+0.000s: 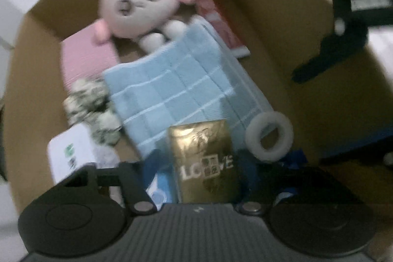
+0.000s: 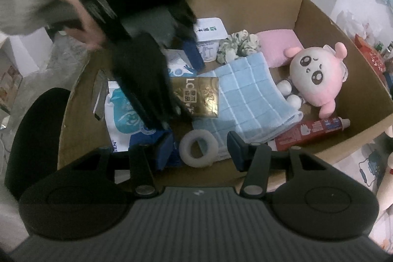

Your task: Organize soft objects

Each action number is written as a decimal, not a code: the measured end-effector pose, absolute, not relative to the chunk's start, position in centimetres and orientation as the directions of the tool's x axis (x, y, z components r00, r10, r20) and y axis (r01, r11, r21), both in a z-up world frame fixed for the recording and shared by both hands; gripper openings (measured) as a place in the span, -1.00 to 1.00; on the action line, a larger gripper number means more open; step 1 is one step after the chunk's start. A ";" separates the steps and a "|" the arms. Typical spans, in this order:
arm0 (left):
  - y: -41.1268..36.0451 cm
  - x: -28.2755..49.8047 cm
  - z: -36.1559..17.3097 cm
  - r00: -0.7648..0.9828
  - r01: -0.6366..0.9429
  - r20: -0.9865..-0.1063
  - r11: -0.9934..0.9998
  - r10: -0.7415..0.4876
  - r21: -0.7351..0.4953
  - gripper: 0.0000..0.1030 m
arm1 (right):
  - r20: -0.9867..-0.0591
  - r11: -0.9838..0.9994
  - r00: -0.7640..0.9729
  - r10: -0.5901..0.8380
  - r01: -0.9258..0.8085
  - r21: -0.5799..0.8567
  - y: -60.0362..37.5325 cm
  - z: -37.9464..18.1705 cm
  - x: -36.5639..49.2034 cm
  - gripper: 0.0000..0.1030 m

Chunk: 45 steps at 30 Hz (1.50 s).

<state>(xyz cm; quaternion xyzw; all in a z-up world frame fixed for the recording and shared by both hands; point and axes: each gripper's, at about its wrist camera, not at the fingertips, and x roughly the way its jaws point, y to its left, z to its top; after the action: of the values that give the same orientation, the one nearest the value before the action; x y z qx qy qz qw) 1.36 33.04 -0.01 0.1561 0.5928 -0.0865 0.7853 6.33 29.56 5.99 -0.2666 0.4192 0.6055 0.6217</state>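
Inside the cardboard box [image 2: 319, 23] a pink plush toy [image 2: 316, 73] is seen beside a folded blue towel [image 2: 253, 100], with a floral scrunchie [image 2: 238, 43] and a pink pad [image 2: 280, 46] behind. A gold packet [image 1: 203, 161] lies between the fingers of the left claw [image 1: 199, 163], which is held half open above it; whether it is touched cannot be told. The right claw [image 2: 199, 149] is held half open, empty, over a white ring [image 2: 197, 147]. A red tube [image 2: 312, 129] lies near the towel.
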 end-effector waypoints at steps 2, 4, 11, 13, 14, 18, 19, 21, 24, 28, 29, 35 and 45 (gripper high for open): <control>32.4 1.5 -0.9 0.271 0.381 -0.961 0.910 0.060 0.164 0.07 | -0.842 0.114 -0.092 0.532 -0.977 0.178 29.6 6.1 6.6 0.00; 33.0 2.0 -0.7 0.247 0.346 -0.969 0.933 0.009 0.097 0.04 | -0.839 0.103 -0.096 0.535 -0.979 0.178 29.8 6.2 6.7 0.00; 33.4 1.8 -0.4 0.268 0.394 -0.953 0.919 -0.138 -0.022 0.18 | -0.840 0.073 -0.101 0.534 -0.984 0.165 29.6 5.8 5.6 0.14; 33.3 2.2 -0.3 0.261 0.382 -0.962 0.924 -0.077 0.029 0.52 | -0.839 0.068 -0.109 0.533 -0.983 0.170 29.6 5.9 5.5 0.18; 33.4 2.0 0.1 0.279 0.367 -0.960 0.927 -0.034 0.074 0.67 | -0.838 0.071 -0.114 0.533 -0.981 0.179 29.6 5.9 5.6 0.19; 35.4 1.2 2.6 0.332 0.286 -0.938 0.958 -0.101 -0.001 0.37 | -0.831 0.088 -0.125 0.542 -0.975 0.204 29.4 6.0 5.9 0.19; 36.0 1.2 3.0 0.330 0.262 -0.933 0.963 -0.144 -0.056 -0.16 | -0.829 0.091 -0.125 0.545 -0.974 0.207 29.4 6.0 5.9 0.19; 36.3 1.6 2.8 0.308 0.221 -0.940 0.972 -0.150 -0.083 -0.47 | -0.828 0.094 -0.123 0.547 -0.974 0.207 29.4 5.9 5.9 0.19; 36.0 2.2 2.4 0.322 0.198 -0.936 0.977 -0.140 -0.078 -0.47 | -0.831 0.109 -0.099 0.547 -0.976 0.188 29.5 5.7 5.8 0.19; 35.6 1.8 3.2 0.353 0.142 -0.932 0.989 -0.082 -0.034 -0.44 | -0.821 0.144 -0.071 0.566 -0.973 0.183 29.4 5.8 5.8 0.19; 35.5 1.3 3.7 0.387 0.118 -0.921 0.993 -0.044 0.002 -0.40 | -0.811 0.168 -0.056 0.582 -0.968 0.187 29.1 6.0 5.9 0.19; 34.2 -6.1 7.7 0.694 -0.126 -0.709 0.991 0.126 0.053 -0.08 | -0.672 0.345 0.151 0.725 -0.924 0.165 24.4 9.1 5.5 0.21; 28.9 -13.1 5.6 0.766 -0.467 -0.414 0.868 0.492 0.168 0.44 | -0.450 0.476 0.360 0.817 -0.862 0.173 16.9 9.5 2.0 0.23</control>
<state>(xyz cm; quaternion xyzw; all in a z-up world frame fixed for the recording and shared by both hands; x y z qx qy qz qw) -13.14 28.94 5.60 0.0274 0.2280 0.2553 0.9392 1.98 16.92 9.47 -0.0465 0.2447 0.5099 0.8234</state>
